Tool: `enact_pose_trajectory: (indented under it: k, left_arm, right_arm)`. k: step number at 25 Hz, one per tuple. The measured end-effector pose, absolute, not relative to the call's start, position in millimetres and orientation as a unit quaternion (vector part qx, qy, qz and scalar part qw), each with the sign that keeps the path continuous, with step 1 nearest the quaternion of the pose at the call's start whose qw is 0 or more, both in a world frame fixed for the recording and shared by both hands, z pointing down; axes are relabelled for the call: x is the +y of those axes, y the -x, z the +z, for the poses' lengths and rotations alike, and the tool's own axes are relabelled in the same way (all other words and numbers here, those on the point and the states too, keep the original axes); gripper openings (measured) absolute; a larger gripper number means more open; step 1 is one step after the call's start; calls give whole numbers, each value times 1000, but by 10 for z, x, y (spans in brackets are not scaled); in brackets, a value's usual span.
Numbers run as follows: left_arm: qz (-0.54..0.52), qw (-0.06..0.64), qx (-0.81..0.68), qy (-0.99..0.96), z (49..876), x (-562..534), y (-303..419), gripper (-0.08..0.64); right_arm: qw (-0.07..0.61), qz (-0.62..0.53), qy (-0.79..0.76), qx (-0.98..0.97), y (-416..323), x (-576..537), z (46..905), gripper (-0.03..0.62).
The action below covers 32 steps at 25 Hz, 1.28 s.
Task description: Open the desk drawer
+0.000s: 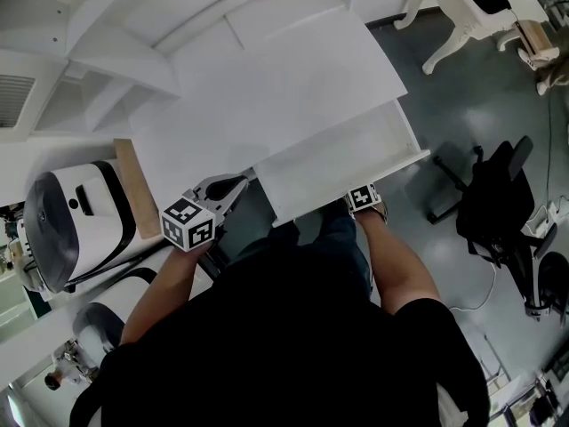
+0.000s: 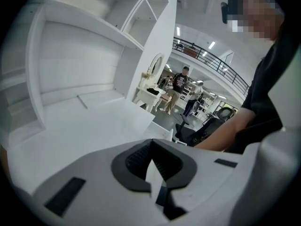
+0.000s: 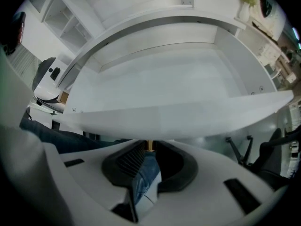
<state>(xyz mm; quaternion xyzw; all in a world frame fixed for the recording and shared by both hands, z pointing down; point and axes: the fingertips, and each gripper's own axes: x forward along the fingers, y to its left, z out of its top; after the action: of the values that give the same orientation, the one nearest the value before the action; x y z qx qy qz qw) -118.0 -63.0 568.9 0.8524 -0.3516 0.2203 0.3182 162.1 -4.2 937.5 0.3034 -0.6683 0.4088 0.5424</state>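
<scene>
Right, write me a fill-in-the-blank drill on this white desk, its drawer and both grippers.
1. The white desk drawer stands ____.
2. The right gripper grips the small brass knob on the drawer's ____.
3. The left gripper holds ____.
4. The drawer's inside is ____.
Missing words: open; front; nothing; empty.
</scene>
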Motion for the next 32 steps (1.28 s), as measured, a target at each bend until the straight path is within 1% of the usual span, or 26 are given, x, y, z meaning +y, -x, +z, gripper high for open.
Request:
enact_pose_trajectory:
  k: [6, 13, 17, 19, 22, 26, 29, 32]
  left_arm:
    - [224, 318, -340, -856, 5713, -572, 1088, 9]
    - [230, 316, -323, -862, 5731, -521, 925, 9]
    - [232, 313, -317, -865, 5722, -506, 855, 9]
    - [234, 312, -316, -865, 5717, -495, 839, 9]
    - [237, 312, -313, -865, 5721, -472, 823, 9]
    - [238, 312, -313, -865, 5708, -456, 837, 9]
    - [238, 312, -314, -865, 5716, -449, 820, 9]
    - [239, 312, -313, -865, 5720, -444, 807, 9]
  right_arm:
    - [553, 408, -309, -658, -1777, 168, 9361, 71]
    - [524, 428, -318, -665, -1786, 293, 9390, 69]
    - [550, 416, -332, -643, -1945, 297, 9344, 69]
    - [544, 415, -332, -649, -1931, 279, 9345, 69]
    - [513, 430, -325, -668, -1802, 262, 9372, 71]
    - [531, 425, -332, -653, -1886, 283, 9363, 70]
    - [510, 431, -325, -670, -1801, 261, 9381, 71]
    - [523, 426, -325, -663, -1847, 256, 9363, 71]
